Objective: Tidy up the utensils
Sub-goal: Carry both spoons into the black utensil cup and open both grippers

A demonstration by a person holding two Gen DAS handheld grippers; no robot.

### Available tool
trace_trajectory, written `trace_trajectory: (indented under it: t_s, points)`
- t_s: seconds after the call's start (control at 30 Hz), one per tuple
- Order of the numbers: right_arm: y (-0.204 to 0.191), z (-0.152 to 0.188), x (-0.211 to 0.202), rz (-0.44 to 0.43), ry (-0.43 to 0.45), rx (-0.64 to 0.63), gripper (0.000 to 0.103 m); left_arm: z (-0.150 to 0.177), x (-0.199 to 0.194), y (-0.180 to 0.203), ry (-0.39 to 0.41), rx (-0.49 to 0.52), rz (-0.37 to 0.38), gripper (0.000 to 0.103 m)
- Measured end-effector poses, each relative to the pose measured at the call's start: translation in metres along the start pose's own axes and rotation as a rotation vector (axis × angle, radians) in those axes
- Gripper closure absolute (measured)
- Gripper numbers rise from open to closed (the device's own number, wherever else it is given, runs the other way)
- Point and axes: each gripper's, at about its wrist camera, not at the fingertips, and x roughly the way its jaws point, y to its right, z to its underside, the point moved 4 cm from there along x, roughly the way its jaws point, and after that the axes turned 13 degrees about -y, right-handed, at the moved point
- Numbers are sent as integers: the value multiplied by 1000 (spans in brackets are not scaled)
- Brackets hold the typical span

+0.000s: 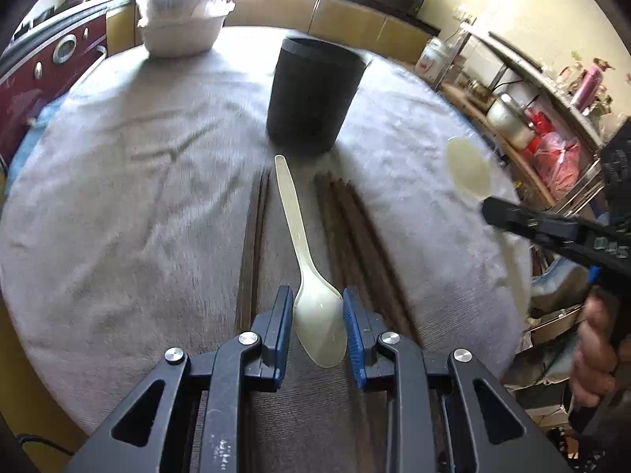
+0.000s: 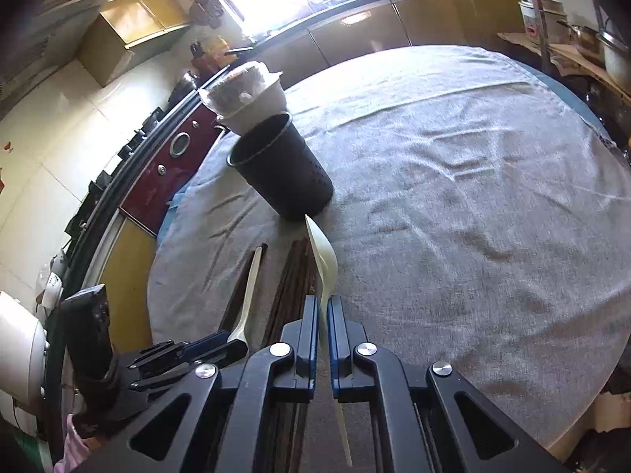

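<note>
"On the grey cloth [image 1: 118, 197], what's in front of you?"

"Close to me, a lying spoon [image 1: 299, 236], pale plastic, handle pointing away toward the black holder [image 1: 311, 90]. That holder stands upright near the middle of the cloth, and the handle tip stops just short of its base. Dark chopsticks [image 1: 252, 244] lie on either side of the spoon, running the same way."

"And your left gripper [image 1: 318, 291]?"

"Nearly closed. The blue pads [image 1: 284, 315] sit against both edges of the spoon's bowl, which fills the narrow gap. The spoon itself is flat on the cloth."

"The other one?"

"My right gripper [image 2: 323, 307] is pinched tight on a lifted spoon [image 2: 325, 264], gripping it at the neck. The bowl sticks out ahead of the pads, turned edge-on, its tip aimed at the foot of the holder; the handle trails back under the jaws. From the left camera that spoon shows over the cloth's right edge, with my hand [image 1: 595, 351] on the grip below it."

"Anything else on the table?"

"A white lidded bowl [image 1: 181, 19] at the far edge, behind the holder."
</note>
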Motion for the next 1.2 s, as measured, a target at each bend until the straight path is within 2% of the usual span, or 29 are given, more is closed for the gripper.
trace_trajectory:
  t_s: [0.17, 0.3, 0.37, 0.53, 0.7, 0.87, 0.97, 1.07, 1.2]
  points:
    - [-14, -23, -13, -13, 47, -37, 98, -21, -47, 14, 105, 65, -1, 76]
    - [-30, -52, -24, -21, 97, -74, 98, -53, -74, 19, 180, 107, -19, 76]
    - [-38, -68, -27, -24, 120, -95, 98, -70, -82, 18, 189, 124, -11, 76]
    - [-43, -105, -20, -28, 97, -102, 98, -100, -88, 12, 152, 147, 42, 76]
    - [-40, -129, -23, -137, 129, -53, 98, -118, -101, 4, 211, 135, 43, 76]
    - [-45, -154, -13, -268, 171, -33, 98, -144, -99, -6, 267, 102, 103, 76]
    - [-41, -165, -7, -353, 230, 1, 98, -157, -92, -13, 315, 68, 132, 76]
    - [-38, -177, 3, -392, 286, 28, 98, -170, -80, -20, 337, 24, 163, 76]
    - [-33, -190, 21, -405, 318, 61, 98, -180, -65, -21, 375, 19, 172, 76]
